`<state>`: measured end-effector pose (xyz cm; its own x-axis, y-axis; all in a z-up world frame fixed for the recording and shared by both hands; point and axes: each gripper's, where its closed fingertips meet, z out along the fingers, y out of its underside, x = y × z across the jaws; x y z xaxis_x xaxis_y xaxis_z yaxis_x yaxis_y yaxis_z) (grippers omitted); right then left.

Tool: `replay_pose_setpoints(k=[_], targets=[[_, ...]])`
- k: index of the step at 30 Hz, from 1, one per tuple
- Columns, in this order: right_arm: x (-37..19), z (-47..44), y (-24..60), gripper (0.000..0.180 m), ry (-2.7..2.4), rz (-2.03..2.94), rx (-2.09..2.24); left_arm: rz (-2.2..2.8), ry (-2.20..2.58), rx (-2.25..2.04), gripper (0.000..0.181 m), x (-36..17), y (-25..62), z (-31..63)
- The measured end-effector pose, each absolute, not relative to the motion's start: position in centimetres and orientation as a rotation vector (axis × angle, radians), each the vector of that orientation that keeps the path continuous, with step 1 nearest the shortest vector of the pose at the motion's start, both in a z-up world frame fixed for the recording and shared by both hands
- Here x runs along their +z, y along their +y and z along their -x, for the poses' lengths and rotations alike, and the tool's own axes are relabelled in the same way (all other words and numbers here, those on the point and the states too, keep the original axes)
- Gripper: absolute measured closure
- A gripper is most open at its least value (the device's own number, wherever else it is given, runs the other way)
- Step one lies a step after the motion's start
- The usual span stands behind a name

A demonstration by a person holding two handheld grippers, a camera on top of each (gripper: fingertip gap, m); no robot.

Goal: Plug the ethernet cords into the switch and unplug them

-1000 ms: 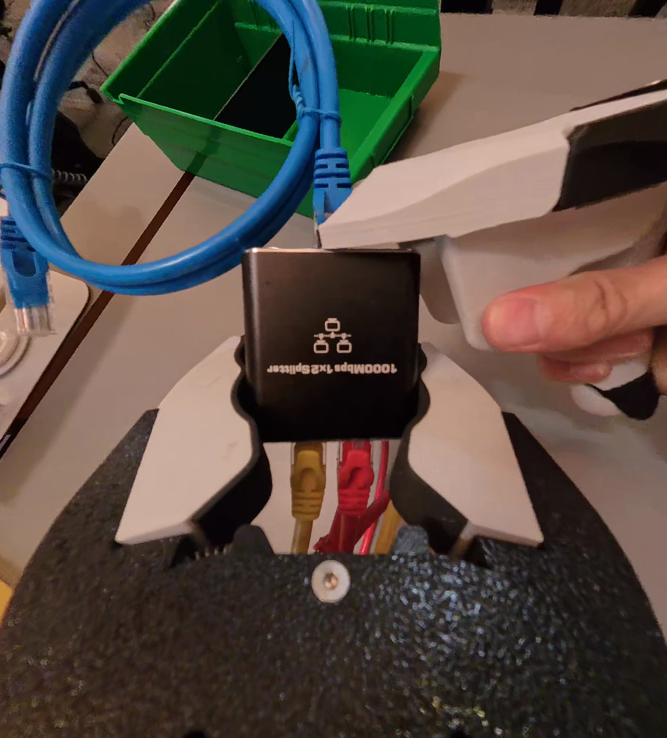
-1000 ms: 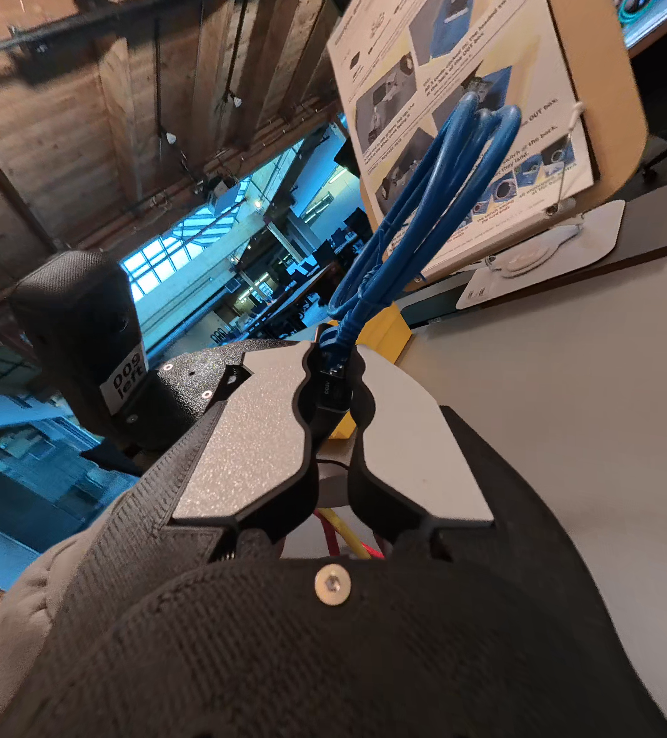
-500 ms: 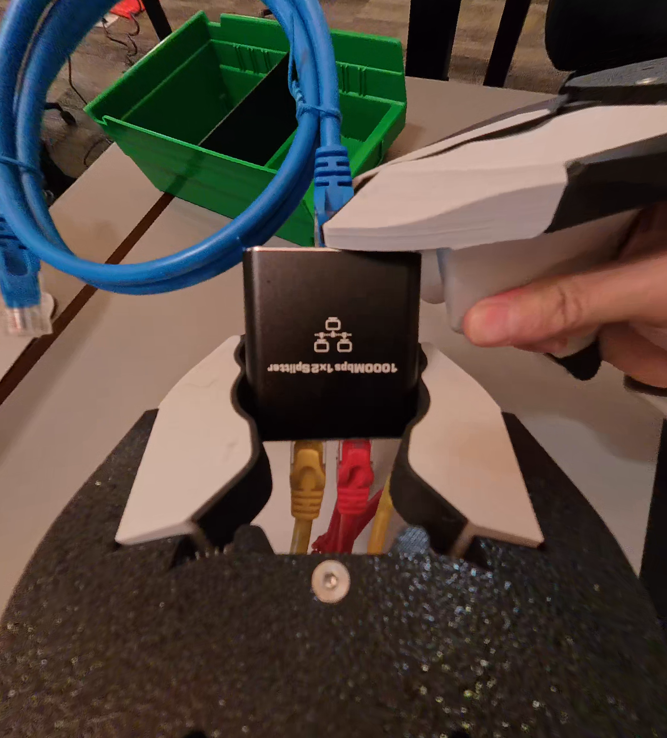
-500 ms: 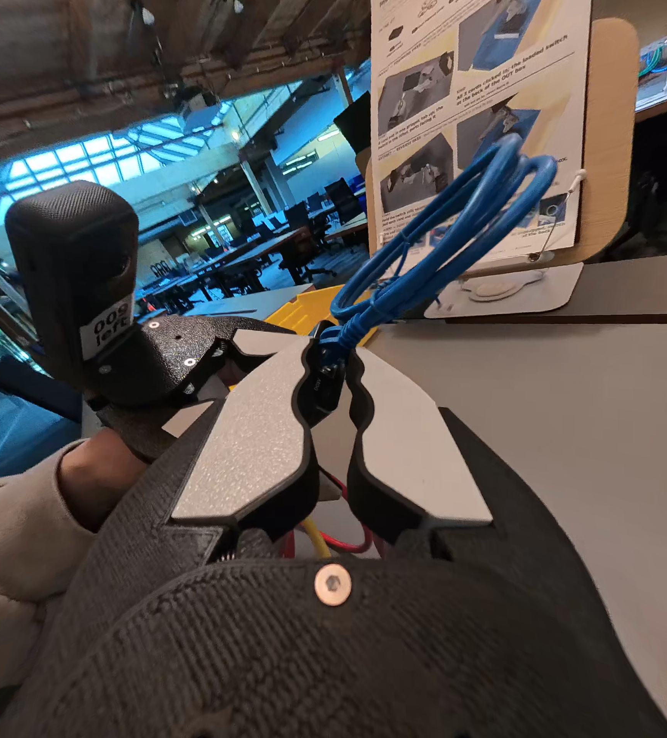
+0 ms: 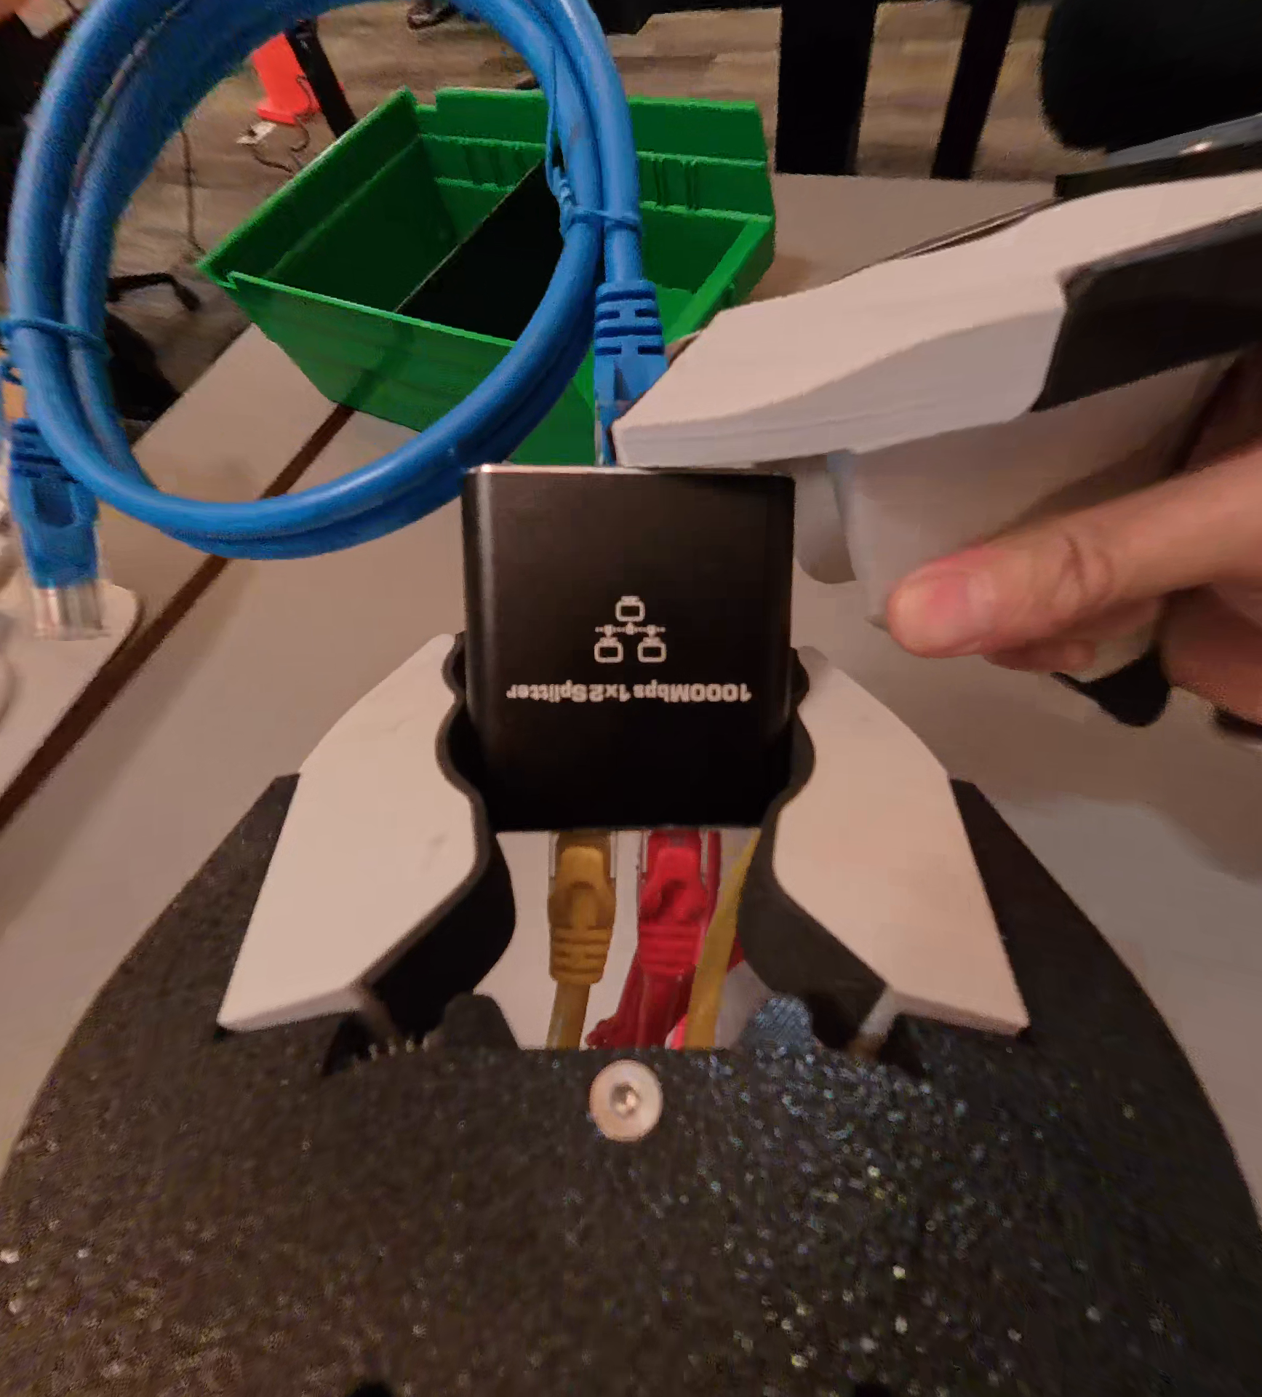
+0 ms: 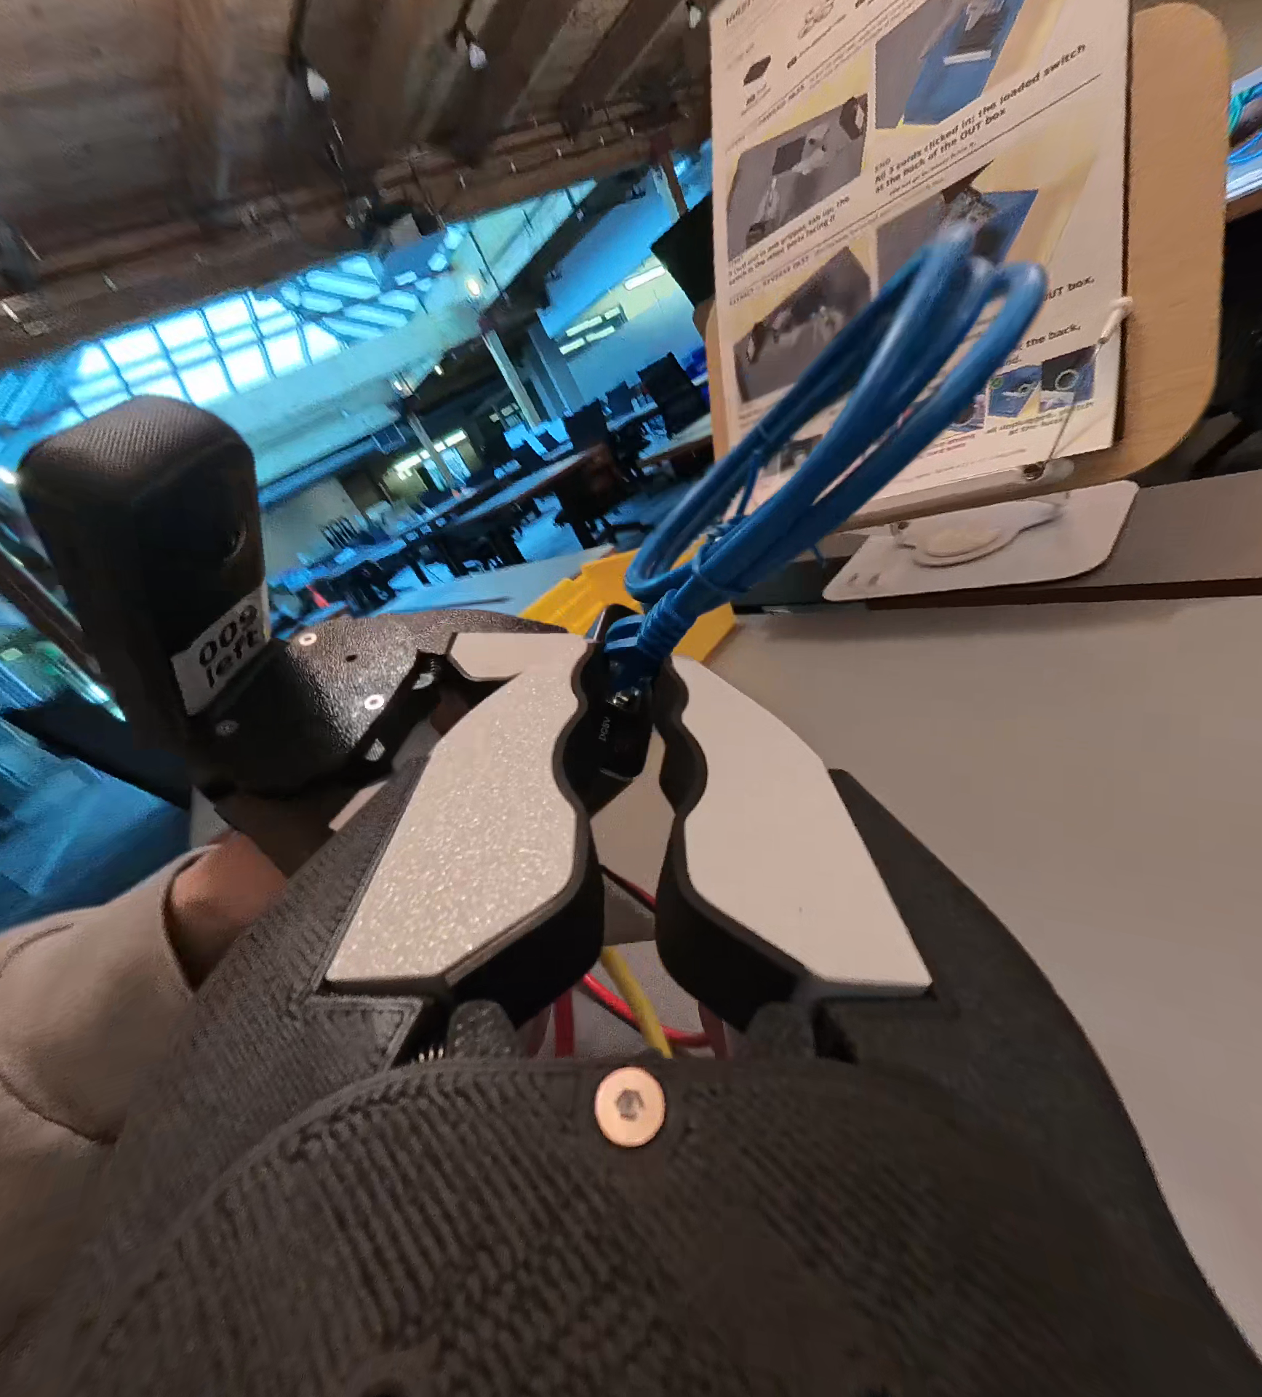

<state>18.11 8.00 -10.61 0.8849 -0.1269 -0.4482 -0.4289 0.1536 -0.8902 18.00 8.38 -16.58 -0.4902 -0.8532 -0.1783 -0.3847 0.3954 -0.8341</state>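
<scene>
From my left wrist camera, my left gripper (image 5: 627,680) clamps the black switch (image 5: 627,605), white lettering upside down; yellow cord (image 5: 578,915) and red cord (image 5: 669,915) sit plugged underneath, their runs hidden. The right gripper (image 5: 616,446) hides the blue cord (image 5: 295,521) plug's tip.

From my right wrist camera, my gripper (image 6: 631,680) pinches that plug at the switch (image 6: 612,744), the port hidden.

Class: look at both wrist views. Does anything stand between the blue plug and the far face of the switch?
Nothing visible does: the right gripper holds the blue plug right at the black switch, clamped by the left gripper; the port itself is hidden.
</scene>
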Motion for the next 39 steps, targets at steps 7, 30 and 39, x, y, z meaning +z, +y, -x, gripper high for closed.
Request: replay_pose_setpoints(k=[7,30,39], targets=[[-10.0,-17.8,7.8,0.165,0.362,1.532,0.029,1.097,2.063,-1.205,0.105,-15.9,7.3,-17.4],[-10.7,-17.5,7.9,0.165,0.390,1.482,0.096,1.065,2.038,-1.184,0.105,-16.4,7.7,-17.3],[-10.6,-17.7,7.2,0.165,0.395,1.473,0.043,0.982,2.037,-1.025,0.105,-16.9,8.4,-17.4]])
